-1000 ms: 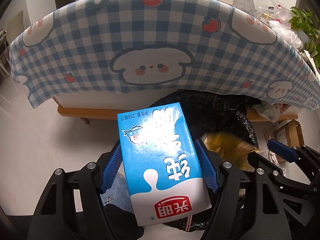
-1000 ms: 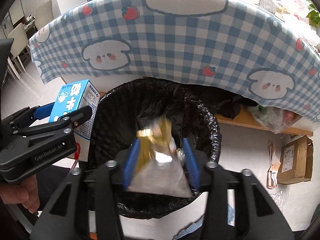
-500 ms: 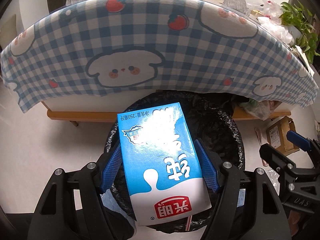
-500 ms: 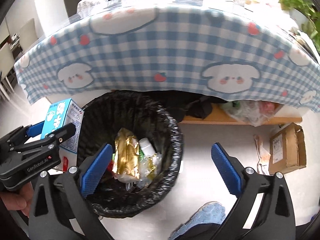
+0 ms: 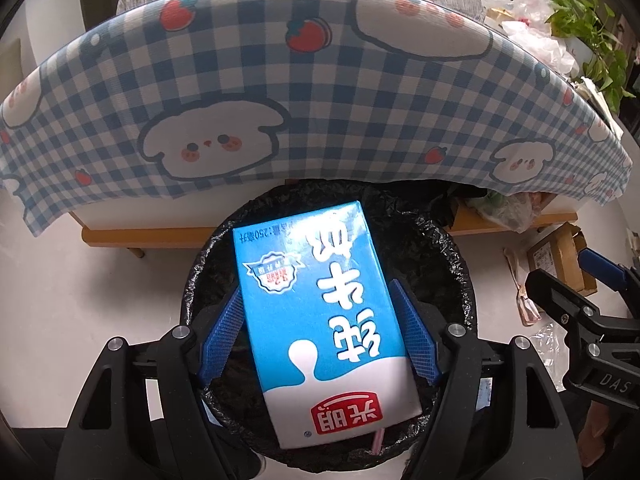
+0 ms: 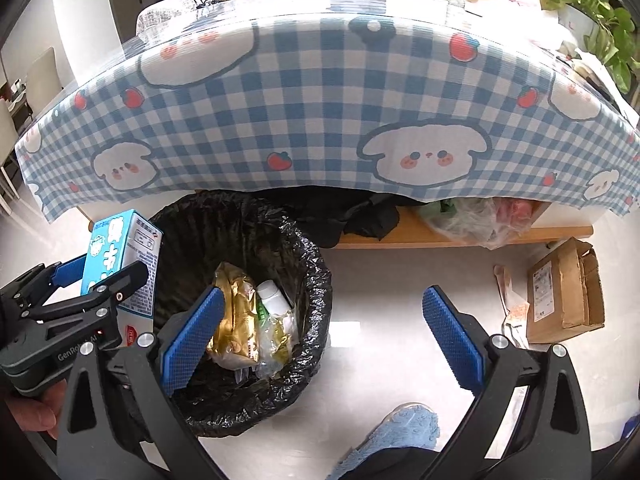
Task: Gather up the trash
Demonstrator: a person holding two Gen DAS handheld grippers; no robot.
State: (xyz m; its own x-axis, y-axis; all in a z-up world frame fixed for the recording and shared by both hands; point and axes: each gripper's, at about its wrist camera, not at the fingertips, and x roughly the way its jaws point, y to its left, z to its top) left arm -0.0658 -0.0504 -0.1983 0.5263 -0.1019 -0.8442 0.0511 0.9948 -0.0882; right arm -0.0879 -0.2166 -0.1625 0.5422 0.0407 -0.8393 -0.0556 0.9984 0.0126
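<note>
Left gripper (image 5: pixel 318 340) clamps blue-white milk carton (image 5: pixel 320 312) over black-bagged round bin (image 5: pixel 460 264); right gripper (image 6: pixel 320 332), at bin's 3 o'clock, wide open, empty.

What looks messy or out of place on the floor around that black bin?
To the right of the bin, a torn-open cardboard box sits on the floor with crumpled wrappers beside it. Bulging plastic bags are stuffed on the wooden shelf under the checked tablecloth. Nothing looks spilled.

Wide-open, empty right claw (image 6: pixel 324 336) above bin (image 6: pixel 308 320); left claw (image 6: pixel 96 276) gripping milk carton (image 6: pixel 120 260).
</note>
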